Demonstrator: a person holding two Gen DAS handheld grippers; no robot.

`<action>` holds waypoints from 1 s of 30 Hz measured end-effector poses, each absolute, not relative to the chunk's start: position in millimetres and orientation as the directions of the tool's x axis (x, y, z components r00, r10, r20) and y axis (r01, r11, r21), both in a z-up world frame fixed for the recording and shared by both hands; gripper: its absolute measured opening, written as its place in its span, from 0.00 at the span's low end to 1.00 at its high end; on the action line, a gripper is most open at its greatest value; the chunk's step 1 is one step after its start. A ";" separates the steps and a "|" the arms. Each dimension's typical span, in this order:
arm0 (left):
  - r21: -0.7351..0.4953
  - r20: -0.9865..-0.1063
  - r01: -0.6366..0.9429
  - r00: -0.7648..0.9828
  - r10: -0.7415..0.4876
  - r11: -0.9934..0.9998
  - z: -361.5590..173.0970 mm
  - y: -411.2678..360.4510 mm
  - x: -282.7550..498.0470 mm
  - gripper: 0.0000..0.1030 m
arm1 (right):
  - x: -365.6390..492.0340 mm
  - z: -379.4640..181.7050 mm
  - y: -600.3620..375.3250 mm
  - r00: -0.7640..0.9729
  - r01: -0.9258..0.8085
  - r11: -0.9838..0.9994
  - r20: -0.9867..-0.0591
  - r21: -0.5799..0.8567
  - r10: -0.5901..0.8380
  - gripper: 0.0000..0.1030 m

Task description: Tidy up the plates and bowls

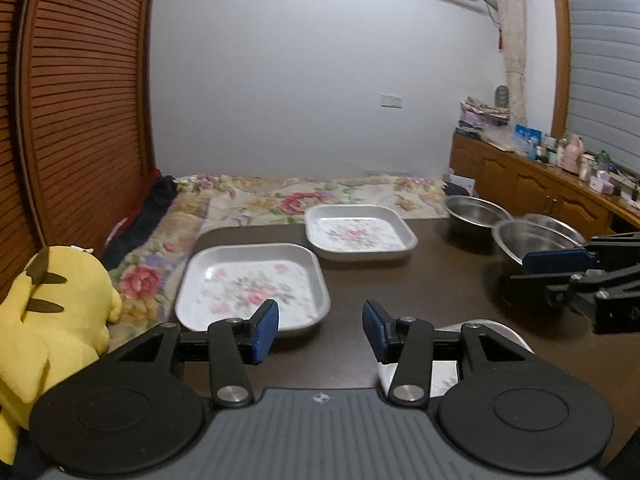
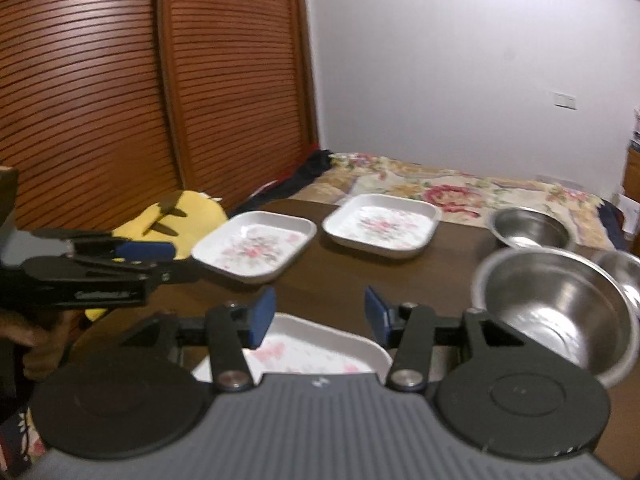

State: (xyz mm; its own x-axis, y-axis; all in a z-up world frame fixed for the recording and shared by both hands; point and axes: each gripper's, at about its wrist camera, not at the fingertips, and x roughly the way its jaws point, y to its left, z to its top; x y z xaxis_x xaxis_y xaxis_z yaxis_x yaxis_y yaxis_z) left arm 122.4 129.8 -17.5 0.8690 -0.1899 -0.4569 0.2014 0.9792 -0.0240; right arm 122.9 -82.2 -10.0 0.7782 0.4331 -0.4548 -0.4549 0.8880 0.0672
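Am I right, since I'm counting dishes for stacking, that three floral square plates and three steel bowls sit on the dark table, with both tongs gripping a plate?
Not quite: neither pair grips anything. The left tongs and right tongs are open and empty, as each wrist view shows. The counts hold: plates, and bowls on the table.

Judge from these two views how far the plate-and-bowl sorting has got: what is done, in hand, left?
Done: little shows; no plates are stacked. In hand: nothing; the left gripper and right gripper are both open and empty. Left: three floral plates lie apart, the near plate, middle plate and far plate; the steel bowls sit on the table's right.
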 end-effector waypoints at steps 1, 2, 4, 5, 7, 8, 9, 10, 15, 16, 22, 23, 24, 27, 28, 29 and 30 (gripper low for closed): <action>-0.020 -0.456 0.196 0.871 -0.183 0.980 -17.4 134.9 127.3 0.48 | 126.4 -8.8 -76.1 0.772 -0.465 0.883 -0.459 0.062 0.439 0.50; -0.017 -0.456 0.189 0.873 -0.176 0.982 -17.7 140.4 132.3 0.48 | 132.2 -7.4 -68.3 0.763 -0.478 0.876 -0.466 0.059 0.448 0.49; -0.011 -0.463 0.180 0.871 -0.165 0.984 -19.0 150.2 142.9 0.48 | 142.3 -5.9 -57.4 0.746 -0.495 0.866 -0.479 0.064 0.462 0.49; -0.007 -0.467 0.177 0.870 -0.159 0.984 -20.1 155.7 148.8 0.48 | 149.6 -5.3 -51.2 0.736 -0.503 0.861 -0.487 0.071 0.470 0.49; 0.001 -0.475 0.168 0.868 -0.147 0.986 -22.6 166.4 160.3 0.48 | 164.9 -3.9 -40.2 0.716 -0.512 0.854 -0.504 0.091 0.483 0.49; 0.002 -0.479 0.163 0.866 -0.142 0.987 -24.2 172.3 166.2 0.48 | 170.0 -3.0 -36.6 0.708 -0.516 0.851 -0.511 0.099 0.488 0.49; -0.002 -0.484 0.159 0.864 -0.140 0.987 -26.1 178.7 172.8 0.48 | 176.9 -2.9 -31.5 0.699 -0.521 0.847 -0.518 0.105 0.494 0.49; -0.009 -0.490 0.156 0.861 -0.140 0.988 -28.4 185.2 179.5 0.48 | 185.2 -3.5 -26.0 0.690 -0.523 0.845 -0.527 0.110 0.495 0.49; -0.065 -0.522 0.150 0.837 -0.162 0.986 -44.1 212.4 208.4 0.40 | 220.4 -14.2 -7.9 0.640 -0.519 0.842 -0.587 0.146 0.496 0.41; -0.077 -0.530 0.148 0.831 -0.167 0.986 -46.9 215.8 213.8 0.38 | 227.8 -18.7 -3.9 0.631 -0.515 0.845 -0.605 0.142 0.486 0.39; -0.063 -0.549 0.164 0.818 -0.172 0.984 -55.6 218.0 236.9 0.34 | 252.7 -37.2 0.4 0.603 -0.466 0.868 -0.657 0.171 0.453 0.31; -0.063 -0.550 0.170 0.816 -0.177 0.983 -56.1 217.2 239.4 0.34 | 259.5 -38.7 2.4 0.599 -0.457 0.871 -0.662 0.179 0.450 0.30; -0.063 -0.554 0.174 0.813 -0.180 0.983 -56.4 216.5 242.4 0.34 | 262.2 -42.2 1.2 0.595 -0.447 0.874 -0.665 0.192 0.451 0.30; -0.057 -0.562 0.169 0.809 -0.171 0.984 -57.8 216.2 250.6 0.34 | 270.5 -49.1 0.2 0.586 -0.421 0.881 -0.677 0.215 0.445 0.30; -0.057 -0.565 0.164 0.808 -0.167 0.985 -58.2 216.9 253.1 0.34 | 271.0 -51.6 -1.0 0.582 -0.416 0.881 -0.678 0.226 0.449 0.30; -0.056 -0.567 0.160 0.807 -0.164 0.985 -58.7 217.5 254.8 0.34 | 272.5 -51.7 -2.3 0.580 -0.415 0.878 -0.673 0.240 0.458 0.30; -0.056 -0.569 0.156 0.806 -0.159 0.986 -59.2 218.2 255.9 0.34 | 272.6 -51.7 -3.4 0.579 -0.415 0.875 -0.670 0.249 0.465 0.30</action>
State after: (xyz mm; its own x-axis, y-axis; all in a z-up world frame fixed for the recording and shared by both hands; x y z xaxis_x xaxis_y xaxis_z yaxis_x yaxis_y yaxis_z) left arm 255.9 218.2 -59.2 0.8064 -0.1595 -0.5695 0.1558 0.9862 -0.0556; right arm 272.6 -3.4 -51.7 0.5791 0.4651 -0.6696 -0.4145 0.8752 0.2494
